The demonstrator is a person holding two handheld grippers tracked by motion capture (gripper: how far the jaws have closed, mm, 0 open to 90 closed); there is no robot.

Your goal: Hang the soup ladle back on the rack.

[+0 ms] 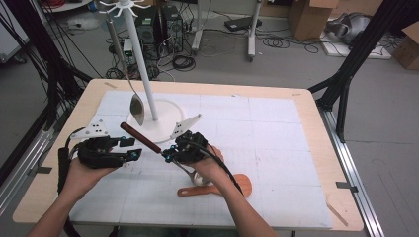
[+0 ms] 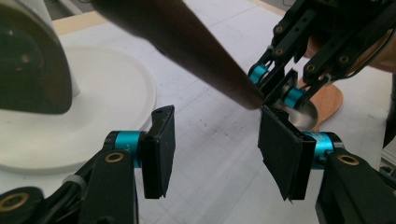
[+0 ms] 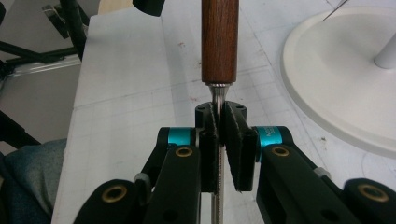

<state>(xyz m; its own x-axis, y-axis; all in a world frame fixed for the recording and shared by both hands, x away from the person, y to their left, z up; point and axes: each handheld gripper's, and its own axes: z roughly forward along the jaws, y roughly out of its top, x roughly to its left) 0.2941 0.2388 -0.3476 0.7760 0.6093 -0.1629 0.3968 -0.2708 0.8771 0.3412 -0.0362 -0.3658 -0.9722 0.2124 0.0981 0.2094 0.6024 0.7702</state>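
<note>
The right claw [image 3: 219, 135] is closed tight on the thin metal neck of a steel ladle with a dark wooden handle [image 3: 219, 42], which is gripped just below the wood and held above the counter [image 1: 296, 98]. The handle is pointed up and left toward the left claw [image 2: 215, 149], whose jaws are spread wide and hold nothing; the handle's lower end is seen just above its far jaw. Beneath the right hand, an orange wooden spatula [image 1: 237, 187] lies on the white mat. Behind, a steel spoon [image 1: 137, 108] hangs from a white utensil stand [image 1: 148, 94].
</note>
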